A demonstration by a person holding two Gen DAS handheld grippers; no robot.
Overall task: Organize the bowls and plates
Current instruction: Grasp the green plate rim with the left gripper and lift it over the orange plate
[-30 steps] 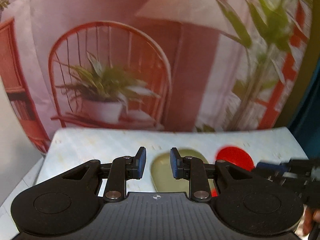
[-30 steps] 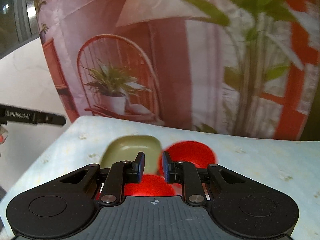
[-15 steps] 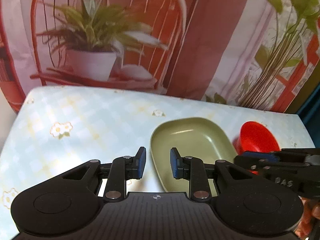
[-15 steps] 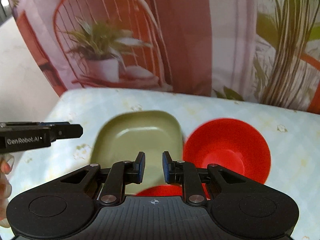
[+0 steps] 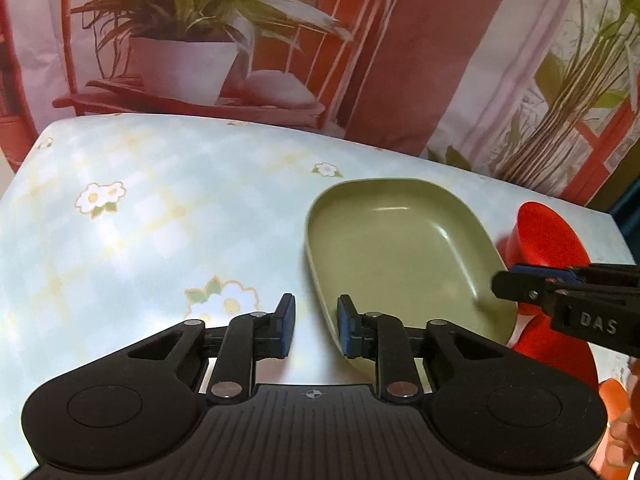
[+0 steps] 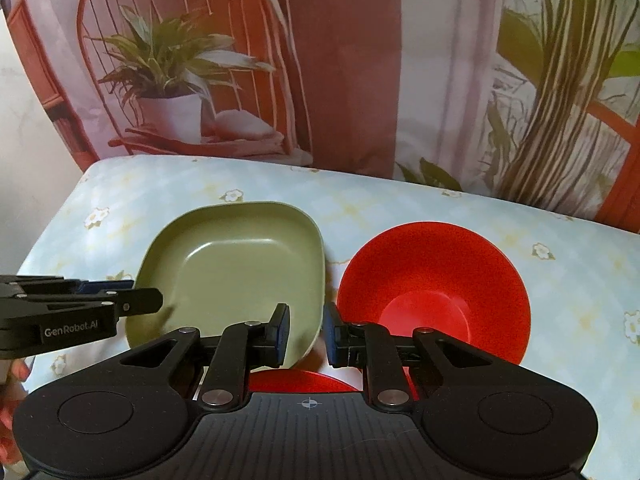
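From the left wrist camera, the left gripper hangs low over the table with its jaws parted and nothing between them. The near left rim of the green plate lies just ahead of its right finger, so the step in hand looks like an approach to that plate, not yet a grasp. A red bowl sits just beyond the plate's far right side, and the right gripper reaches in from the right above the plate's right edge. A second red dish shows below it, partly hidden.

From the right wrist camera, the right gripper is also released and empty, and the near right corner of the green plate appears in the gap between its fingers; whether it is low enough to close on the rim cannot be told. The red bowl stands upright just beside the plate, on its right. The red dish shows only as a sliver under the gripper body, near the plate's front edge. The left gripper points in over the plate's left rim.

The next move probably calls for one gripper to drop so a finger slips under a rim and closes. The crowding of bowl, dish and plate, and the two grippers working close together, are what stand in the way. A printed curtain hangs behind the table.
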